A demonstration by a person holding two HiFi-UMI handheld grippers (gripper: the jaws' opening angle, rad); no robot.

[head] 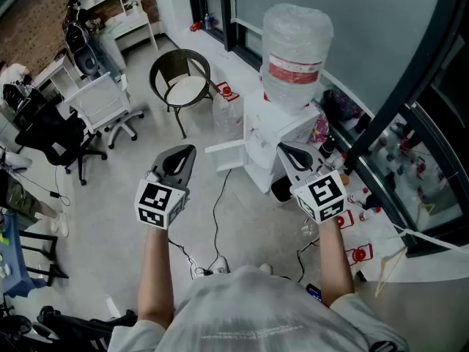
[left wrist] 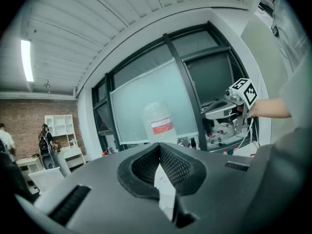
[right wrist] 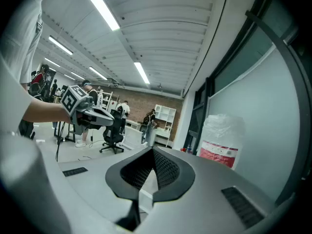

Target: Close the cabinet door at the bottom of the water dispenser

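**Both grippers shut and empty, cabinet door standing open**

At the far left of the floor a white shelf unit [head: 110, 2] stands against the brick wall; what is in its compartments is too small to make out. Nearer are a black office chair [head: 51, 134] and a white office chair [head: 102, 103], then a round chair [head: 183, 86] with a pale seat.

The left gripper [head: 188, 152] is held out level above the floor. Its jaws are pressed together with nothing between them.

Just past its tip, the cabinet door [head: 222, 155] juts out to the left from the foot of the water dispenser [head: 267, 141], swung open and touched by neither gripper. No view shows the inside of the cabinet. A clear jug [head: 227, 114] stands on the floor behind the door, beside the dispenser; it looks see-through, and I cannot tell whether it holds anything.

On top of the white dispenser sits a large water bottle [head: 294, 53], upright, wrapped in crinkled plastic film with a red label band. Its fill level cannot be read through the film.

The right gripper [head: 281, 147] hovers in front of the dispenser, its jaws likewise closed tight on nothing. A black cable [head: 215, 215] trails over the floor between the two arms.

At the right edge of the floor, along the window frame, small bottles [head: 368, 196] with red caps stand in a loose row.
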